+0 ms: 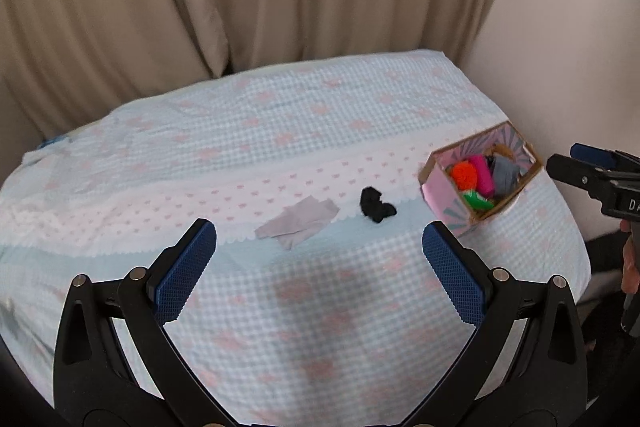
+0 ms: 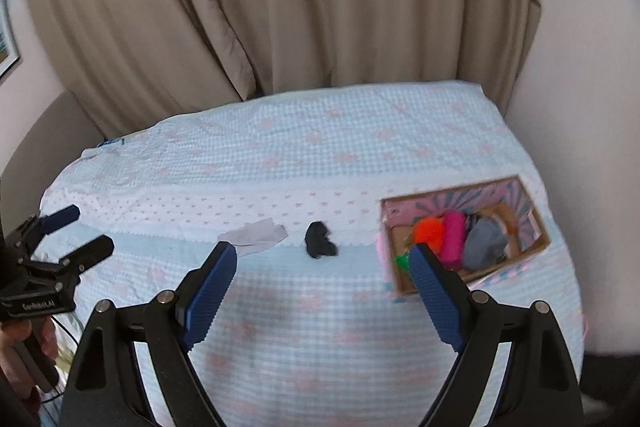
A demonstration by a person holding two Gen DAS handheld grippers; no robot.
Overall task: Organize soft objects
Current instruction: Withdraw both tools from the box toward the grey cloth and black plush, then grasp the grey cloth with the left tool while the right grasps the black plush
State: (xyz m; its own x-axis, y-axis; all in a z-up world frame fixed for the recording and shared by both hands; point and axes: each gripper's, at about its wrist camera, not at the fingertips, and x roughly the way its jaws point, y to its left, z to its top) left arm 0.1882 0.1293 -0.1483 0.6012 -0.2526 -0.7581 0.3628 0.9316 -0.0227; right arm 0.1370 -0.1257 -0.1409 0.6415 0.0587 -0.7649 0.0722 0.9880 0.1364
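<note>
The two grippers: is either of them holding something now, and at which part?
Nothing is held. The left gripper and the right gripper are both open and empty above the bed; the grey cloth and black item lie untouched.

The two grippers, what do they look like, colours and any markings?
Both alike: the left gripper and right gripper have black angular linkage arms with silver pivot pins and blue textured finger pads. White lettering marks each black body, only partly legible. No sleeves visible.
</note>
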